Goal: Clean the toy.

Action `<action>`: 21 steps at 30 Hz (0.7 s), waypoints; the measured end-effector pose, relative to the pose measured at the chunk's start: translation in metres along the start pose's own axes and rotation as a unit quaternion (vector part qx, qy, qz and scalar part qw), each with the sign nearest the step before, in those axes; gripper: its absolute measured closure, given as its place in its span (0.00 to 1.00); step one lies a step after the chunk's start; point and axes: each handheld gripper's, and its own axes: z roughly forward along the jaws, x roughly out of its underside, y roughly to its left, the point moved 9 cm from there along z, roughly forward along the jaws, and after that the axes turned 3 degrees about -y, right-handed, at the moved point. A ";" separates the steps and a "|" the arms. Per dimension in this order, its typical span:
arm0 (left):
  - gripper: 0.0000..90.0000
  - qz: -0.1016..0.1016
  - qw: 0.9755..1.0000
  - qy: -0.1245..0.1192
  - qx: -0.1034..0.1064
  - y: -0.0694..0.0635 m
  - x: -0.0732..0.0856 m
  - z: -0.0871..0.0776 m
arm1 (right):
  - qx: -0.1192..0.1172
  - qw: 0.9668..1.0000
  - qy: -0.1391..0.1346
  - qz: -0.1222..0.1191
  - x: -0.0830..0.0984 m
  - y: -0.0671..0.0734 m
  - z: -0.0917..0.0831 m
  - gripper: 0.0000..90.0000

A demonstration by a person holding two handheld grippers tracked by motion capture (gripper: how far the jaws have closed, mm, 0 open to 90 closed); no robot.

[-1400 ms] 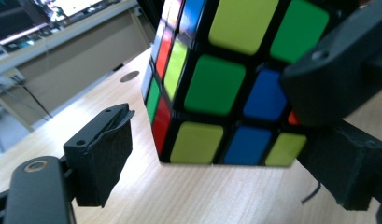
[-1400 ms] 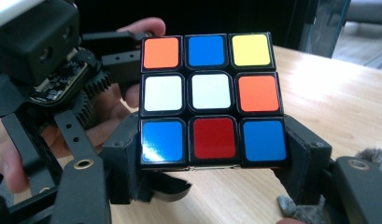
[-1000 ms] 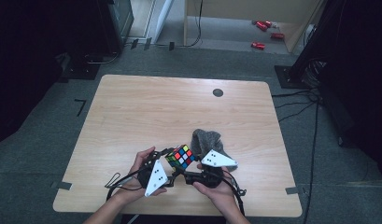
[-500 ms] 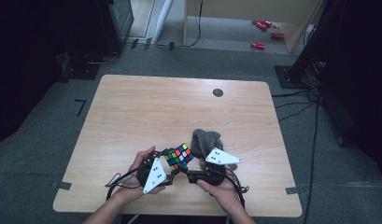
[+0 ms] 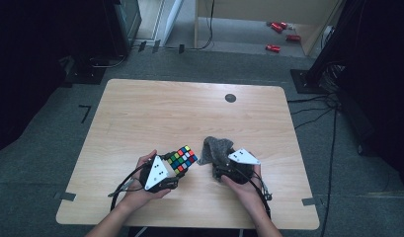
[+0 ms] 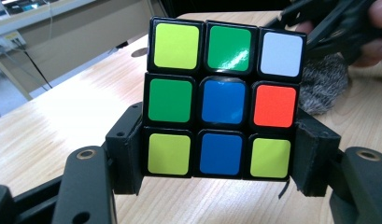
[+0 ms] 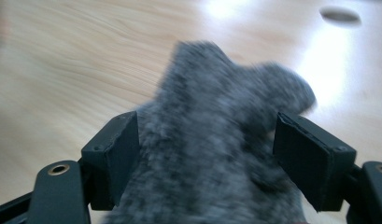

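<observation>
A scrambled Rubik's cube is held just above the table near its front edge, with my left gripper shut on it. In the left gripper view the two pads clamp the lower sides of the cube, whose face shows green, blue, yellow, white and red squares. To its right a grey fuzzy cloth stands bunched on the wood. My right gripper is behind it. Its jaws have just been opening, and the cloth lies loosely between the wide-set pads.
The light wooden table has a dark round hole near its far edge. Grey carpet surrounds it, with small red objects on the floor beyond and cables at the right.
My right hand has moved to the right and a little down, away from the cube, with the cloth. The left hand and cube have stayed about where they were.
</observation>
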 end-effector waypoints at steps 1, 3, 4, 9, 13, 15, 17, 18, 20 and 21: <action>0.38 -0.002 1.000 0.001 0.000 0.000 0.000 0.000 | 0.007 1.000 0.006 0.012 0.002 -0.004 0.002 0.26; 0.38 -0.008 1.000 0.003 0.001 0.001 0.001 0.000 | 0.015 0.999 0.016 0.024 0.006 -0.010 0.006 0.35; 0.38 -0.010 1.000 0.004 0.001 0.001 0.002 0.000 | 0.017 0.999 0.025 0.026 0.009 -0.012 0.008 0.43; 0.38 -0.021 1.000 0.006 0.011 -0.001 0.001 -0.001 | 0.005 0.999 0.032 0.029 0.015 -0.015 0.005 0.75; 0.38 -0.033 0.999 0.004 0.025 -0.003 -0.002 -0.001 | -0.029 0.999 -0.021 0.041 -0.006 -0.007 -0.010 0.83; 0.38 -0.043 0.998 0.007 0.044 -0.006 -0.001 0.000 | -0.068 0.995 -0.055 0.038 -0.021 0.007 -0.022 0.83; 0.38 -0.035 0.998 0.013 0.054 -0.010 0.001 0.001 | -0.102 0.991 -0.086 0.028 -0.036 0.023 -0.034 0.83; 0.38 -0.030 0.998 0.015 0.058 -0.013 0.002 0.002 | -0.122 0.987 -0.102 0.024 -0.043 0.034 -0.040 0.83; 0.38 -0.018 0.997 0.022 0.073 -0.020 0.003 0.004 | -0.144 0.983 -0.112 0.016 -0.050 0.048 -0.046 0.83; 0.38 -0.014 0.997 0.024 0.076 -0.023 0.003 0.005 | -0.156 0.981 -0.115 0.013 -0.053 0.058 -0.049 0.83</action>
